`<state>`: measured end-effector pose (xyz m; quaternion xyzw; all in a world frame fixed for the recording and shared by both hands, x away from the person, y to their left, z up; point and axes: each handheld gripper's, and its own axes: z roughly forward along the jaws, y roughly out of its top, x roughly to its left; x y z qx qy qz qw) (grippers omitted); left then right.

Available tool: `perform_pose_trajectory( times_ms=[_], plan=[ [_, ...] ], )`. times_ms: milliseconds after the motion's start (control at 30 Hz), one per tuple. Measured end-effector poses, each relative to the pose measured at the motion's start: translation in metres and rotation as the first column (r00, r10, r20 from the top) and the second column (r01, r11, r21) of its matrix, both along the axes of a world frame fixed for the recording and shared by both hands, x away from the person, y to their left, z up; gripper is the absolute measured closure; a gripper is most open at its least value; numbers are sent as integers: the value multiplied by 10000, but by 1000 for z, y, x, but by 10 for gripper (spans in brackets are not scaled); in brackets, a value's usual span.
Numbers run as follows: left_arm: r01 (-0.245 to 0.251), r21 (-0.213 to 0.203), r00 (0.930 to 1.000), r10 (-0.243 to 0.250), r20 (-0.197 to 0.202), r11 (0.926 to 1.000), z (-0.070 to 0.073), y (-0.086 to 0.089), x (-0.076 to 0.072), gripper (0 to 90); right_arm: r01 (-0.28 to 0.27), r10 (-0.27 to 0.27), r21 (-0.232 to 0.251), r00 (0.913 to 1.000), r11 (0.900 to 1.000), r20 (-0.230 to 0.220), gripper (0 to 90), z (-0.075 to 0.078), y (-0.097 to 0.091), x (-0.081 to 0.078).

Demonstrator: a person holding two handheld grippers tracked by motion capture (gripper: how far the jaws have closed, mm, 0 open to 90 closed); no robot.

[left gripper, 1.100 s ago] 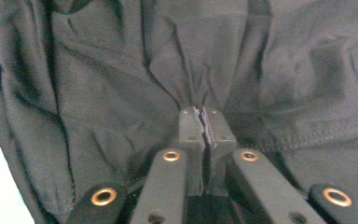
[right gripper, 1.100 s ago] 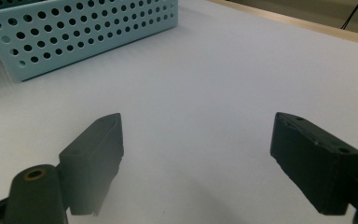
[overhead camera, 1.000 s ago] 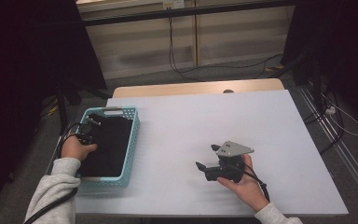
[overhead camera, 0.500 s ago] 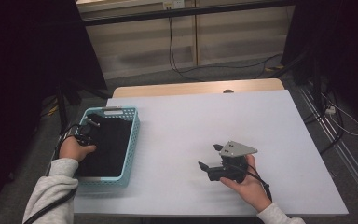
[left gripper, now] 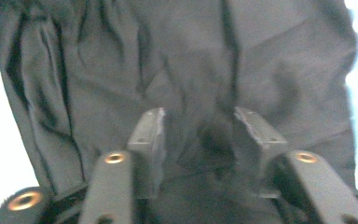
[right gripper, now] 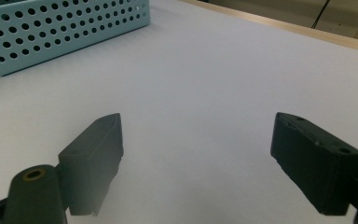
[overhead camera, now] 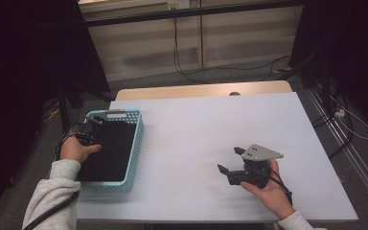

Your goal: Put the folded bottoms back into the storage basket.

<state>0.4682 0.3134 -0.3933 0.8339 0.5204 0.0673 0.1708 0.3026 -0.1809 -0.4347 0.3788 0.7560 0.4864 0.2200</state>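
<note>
Dark cloth (overhead camera: 106,152) lies inside the blue basket (overhead camera: 136,139) at the counter's (overhead camera: 211,124) left edge, long axis running near-to-far. Left claw (left gripper: 198,135), jaws just opened, stands over it, gripping nothing. Right claw (overhead camera: 231,161) stands wide, empty.

Cloth (overhead camera: 106,152) in basket (overhead camera: 135,143); basket on table (overhead camera: 206,124), left side

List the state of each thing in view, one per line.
Basket: upright at the table's left edge, holding dark cloth.
Dark cloth: creased, lying in the basket, not gripped.
Left gripper: over the cloth, jaws have just been opening, apart with cloth beneath them.
Right gripper: low over bare table, jaws wide open, nothing between them.
Table: white top, bare around the right gripper.
</note>
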Motion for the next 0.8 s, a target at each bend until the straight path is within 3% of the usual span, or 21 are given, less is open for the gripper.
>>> perform_pose_trajectory(
  times_ms=[267, 500, 800],
  plan=[
    [202, -133, 9995, -198, 245, 9997, 17, -11, -2, 367, 144, -144, -7, 9999, 9999, -7, 159, 0, -14, -5],
    [550, -435, 9971, -525, 555, 9975, 28, -28, -5, 284, 315, -313, 142, 9995, 9994, -96, 158, 0, -26, -9],
    [1131, -891, 9908, -1057, 843, 9896, 36, -46, -7, 236, 327, -324, 140, 9992, 9994, -216, 155, -2, -30, -10]
  ],
)
